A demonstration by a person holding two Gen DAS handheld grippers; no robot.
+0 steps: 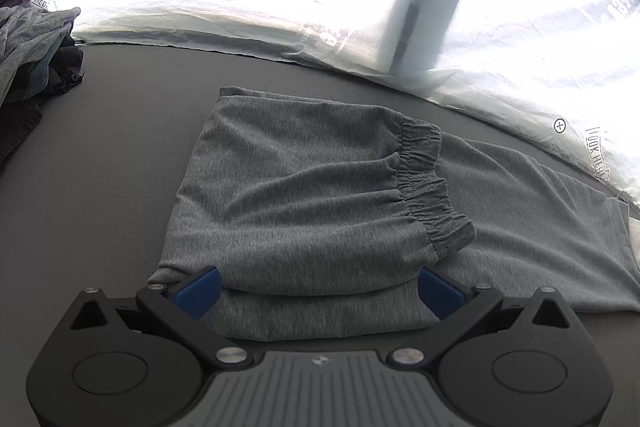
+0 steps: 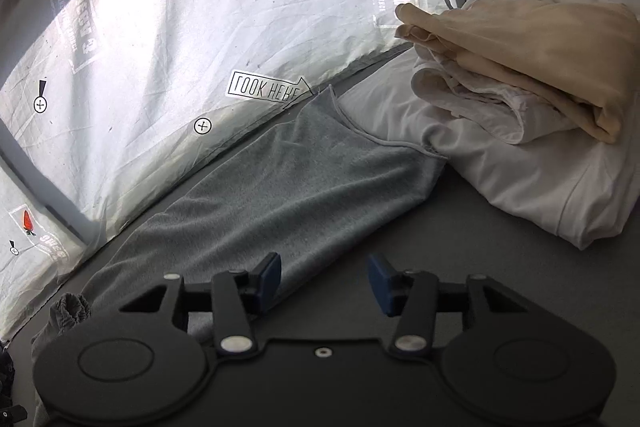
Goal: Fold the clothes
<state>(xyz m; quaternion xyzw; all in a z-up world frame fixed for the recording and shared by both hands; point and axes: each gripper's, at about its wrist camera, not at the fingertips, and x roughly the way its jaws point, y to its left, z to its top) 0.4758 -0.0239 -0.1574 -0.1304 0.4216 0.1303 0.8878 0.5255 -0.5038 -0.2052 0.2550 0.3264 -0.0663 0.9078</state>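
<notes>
Left wrist view: left gripper [image 1: 318, 289], jaws wide apart, straddles the folded near edge of the grey trousers [image 1: 304, 195] at frame centre; pads not pressing.

Right wrist view: right gripper [image 2: 324, 277], jaws parted, empty, above the trouser leg [image 2: 280, 187] at centre.

A dark grey surface [image 1: 120, 155] borders white carrot-printed sheeting [image 2: 168, 39] marked "LOOK HERE".

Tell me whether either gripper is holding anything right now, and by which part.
Nothing is held. The left gripper stands open over the near folded edge of the grey pants; the right gripper is open above the pant leg's edge.
</notes>
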